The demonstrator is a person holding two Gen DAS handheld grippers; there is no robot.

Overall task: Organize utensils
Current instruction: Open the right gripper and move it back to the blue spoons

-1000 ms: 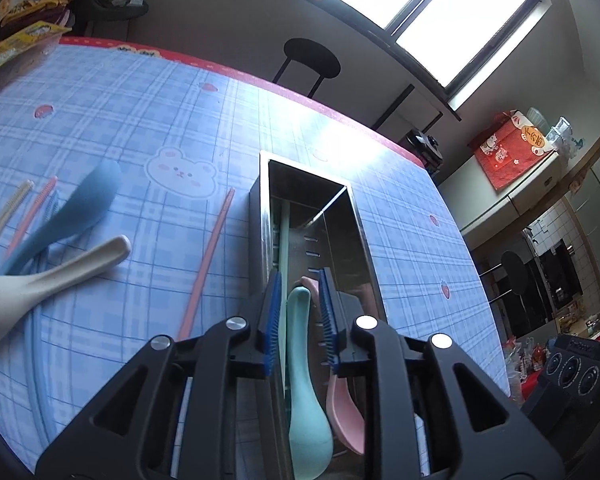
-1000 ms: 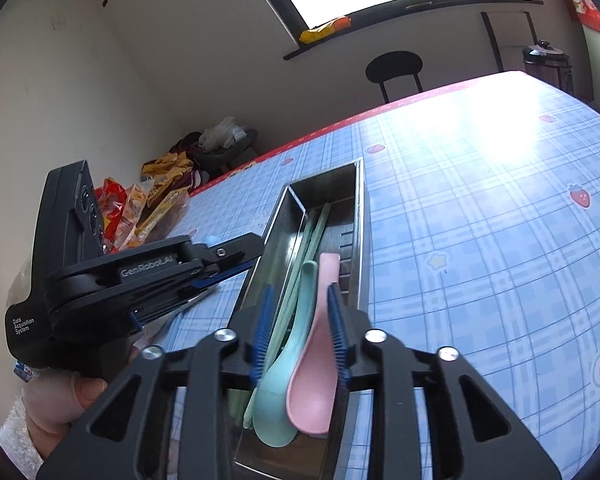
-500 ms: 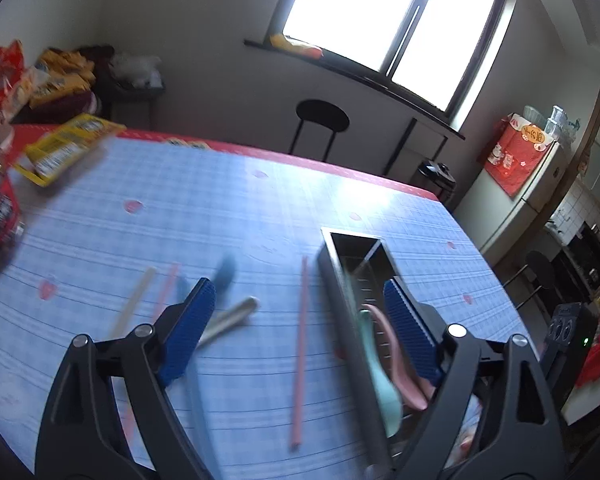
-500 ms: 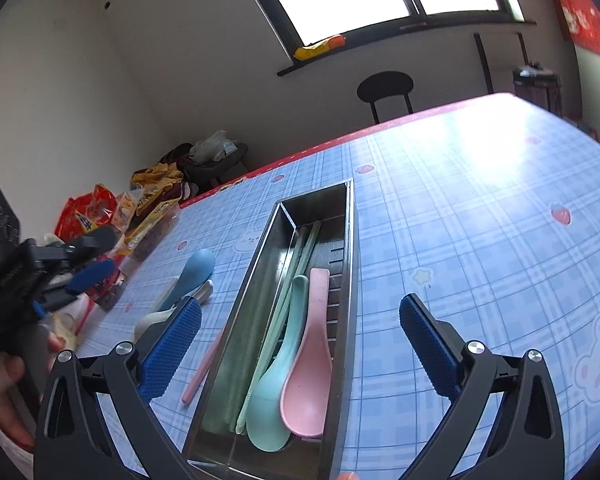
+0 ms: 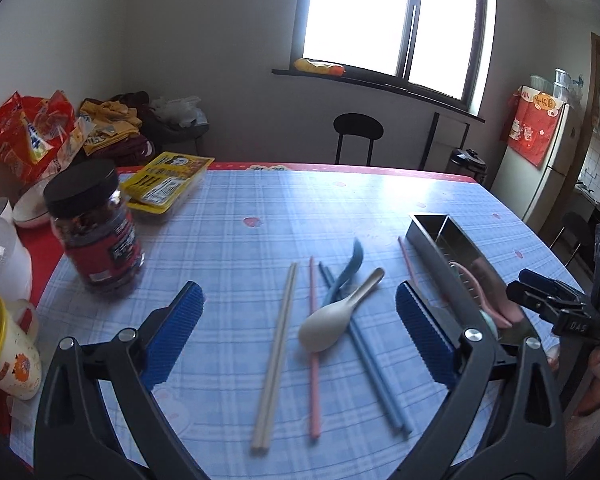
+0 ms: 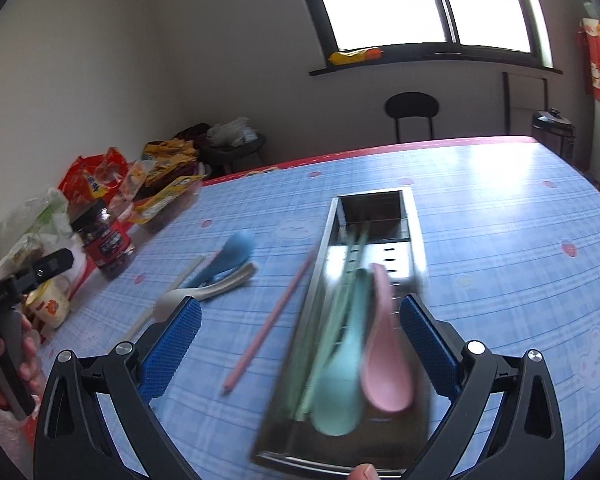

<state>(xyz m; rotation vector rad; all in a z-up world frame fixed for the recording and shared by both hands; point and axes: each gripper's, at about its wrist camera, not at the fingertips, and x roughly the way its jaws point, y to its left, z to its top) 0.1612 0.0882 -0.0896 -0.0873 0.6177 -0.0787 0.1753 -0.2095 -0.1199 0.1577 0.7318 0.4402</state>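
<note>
Through my left wrist camera, my left gripper (image 5: 298, 320) was still spreading to its widest, with nothing between the pads; a second earlier it had pinched the green spoon over the steel tray (image 5: 452, 254), and since then I had swung it over to the loose pieces on the blue checked tablecloth (image 5: 228, 240). There lay the cream spoon (image 5: 332, 322), the blue spoon (image 5: 350, 264), the cream chopsticks (image 5: 278, 344), a pink chopstick (image 5: 313, 344) and the blue chopsticks (image 5: 364, 344). Through my right wrist camera, my right gripper (image 6: 300, 338) stood fully spread and empty, having let go of the pink spoon (image 6: 384, 344), which lay in the tray beside the green spoon (image 6: 342, 364). Another pink chopstick (image 6: 272, 324) lay just outside the tray wall. I judged both spoons delivered, with the loose pieces left to gather.
</note>
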